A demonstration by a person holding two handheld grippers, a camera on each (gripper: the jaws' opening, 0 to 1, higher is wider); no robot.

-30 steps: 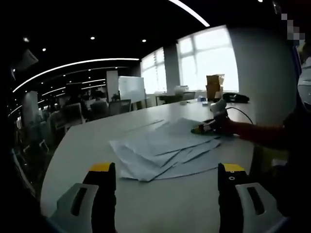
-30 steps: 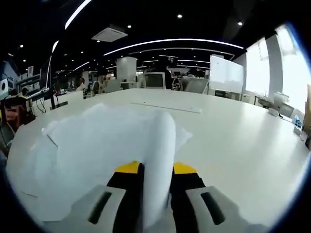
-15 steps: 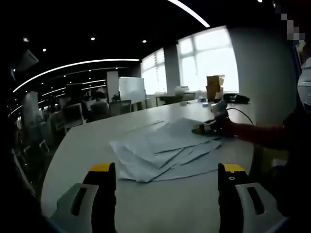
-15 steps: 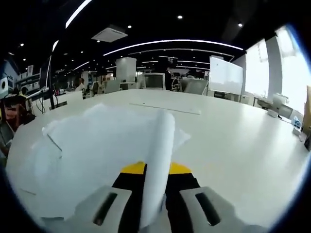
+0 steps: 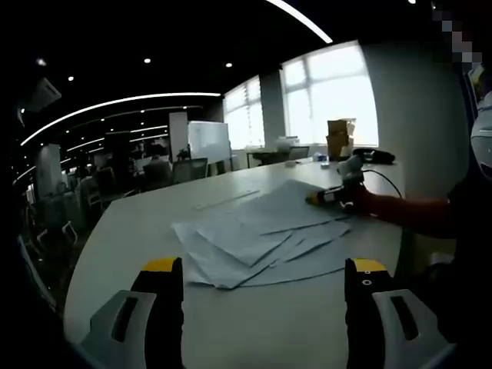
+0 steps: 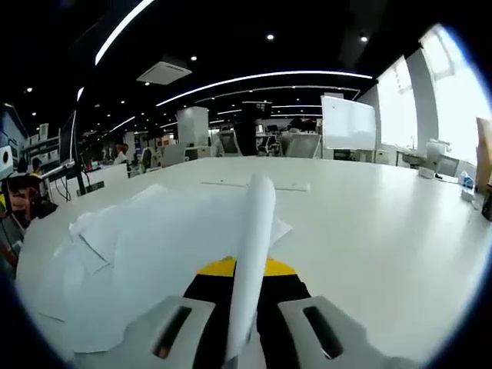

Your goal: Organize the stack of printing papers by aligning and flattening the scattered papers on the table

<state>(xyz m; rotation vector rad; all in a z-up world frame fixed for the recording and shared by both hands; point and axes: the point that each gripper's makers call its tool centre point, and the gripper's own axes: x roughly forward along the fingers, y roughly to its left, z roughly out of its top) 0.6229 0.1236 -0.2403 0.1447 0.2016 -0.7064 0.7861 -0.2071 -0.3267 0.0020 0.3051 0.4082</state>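
Observation:
Several white printing papers (image 5: pixel 254 238) lie fanned and overlapping on the white table (image 5: pixel 123 231). My left gripper (image 5: pixel 260 270) stands open just short of the pile, nothing between its jaws. In the right gripper view the same papers (image 6: pixel 138 246) spread to the left, and one sheet's edge (image 6: pixel 254 231) curls upward between the jaws. My right gripper (image 6: pixel 247 270) is shut on that sheet. The right gripper (image 5: pixel 327 197) also shows in the left gripper view at the pile's far right, held by a hand (image 5: pixel 361 198) in a red sleeve.
A cardboard box (image 5: pixel 338 137) and dark items stand at the table's far end by the windows. A whiteboard (image 6: pixel 347 123), chairs and monitors sit beyond the table. A thin strip (image 6: pixel 250 184) lies farther out on the table. Bare tabletop (image 6: pixel 384 223) stretches right of the pile.
The right gripper has lifted a little with its pinched sheet, raising that paper's edge higher off the pile. The left gripper has stayed still and open.

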